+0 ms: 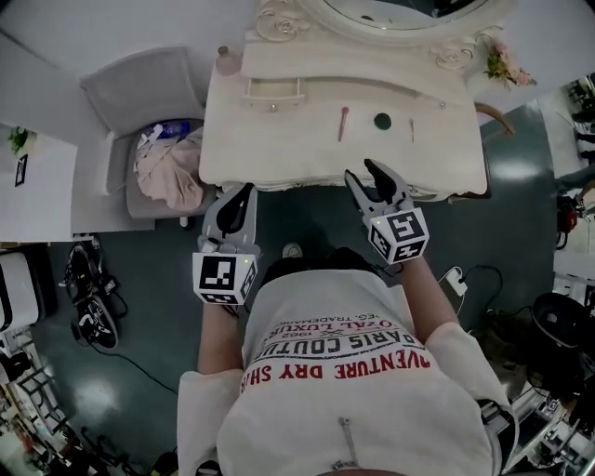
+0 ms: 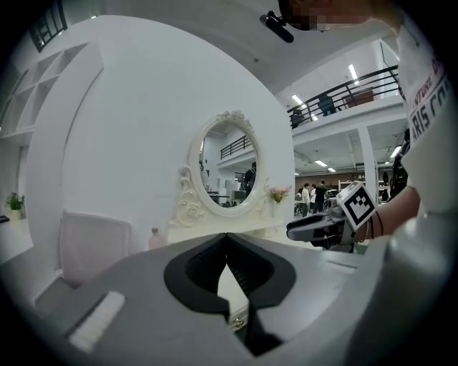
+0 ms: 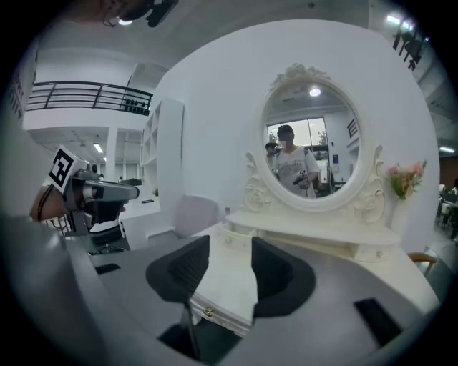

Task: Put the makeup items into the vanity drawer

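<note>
On the white vanity top lie a pink stick, a dark round compact and a thin pencil-like item. My right gripper hovers at the vanity's front edge, just short of the compact, open with nothing between its fingers; in the right gripper view the table edge and a small drawer knob show between the jaws. My left gripper hangs below the front edge at the left, its jaws meeting at the tips, empty.
An oval mirror and a raised shelf with a small handled drawer stand at the back. A pink bottle sits at the far left corner, flowers at the right. A grey chair holding clothes stands left of the vanity.
</note>
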